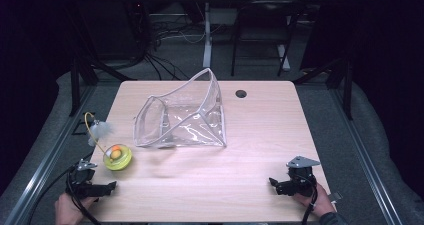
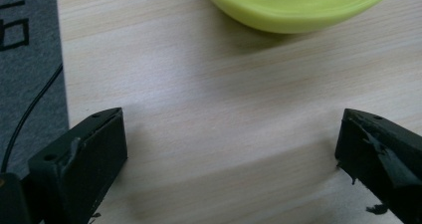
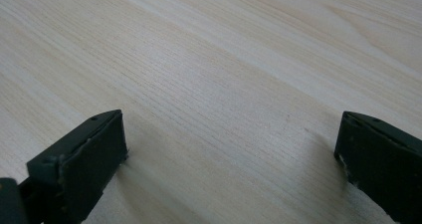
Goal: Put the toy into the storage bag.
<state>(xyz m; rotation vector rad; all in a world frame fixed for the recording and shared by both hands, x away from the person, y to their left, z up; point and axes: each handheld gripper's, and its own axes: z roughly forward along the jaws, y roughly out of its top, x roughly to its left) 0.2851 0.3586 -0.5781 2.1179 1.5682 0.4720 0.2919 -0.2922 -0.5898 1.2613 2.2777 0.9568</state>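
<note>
Yellow-green toy just ahead of left claw

Yellow-green toy (image 1: 117, 157) sat on the counter (image 1: 240, 185) near its left edge, just ahead of the left claw (image 1: 111, 186), whose jaws stood apart and empty. Farther right lay a clear bag (image 1: 180, 117). Right claw (image 1: 273, 183), also apart, was well away.

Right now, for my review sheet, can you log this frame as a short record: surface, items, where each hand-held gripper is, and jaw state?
surface: light wooden table
item 1: clear plastic pouch, mid-table, mouth standing open
item 2: yellow-green toy dish with an orange ball, a curved wire and a white feather tuft, near the left edge
left hand-held gripper: near left corner, just below the dish, jaws open, nothing between them
right hand-held gripper: near right corner, jaws open over bare wood
contact: neither touches an item
</note>
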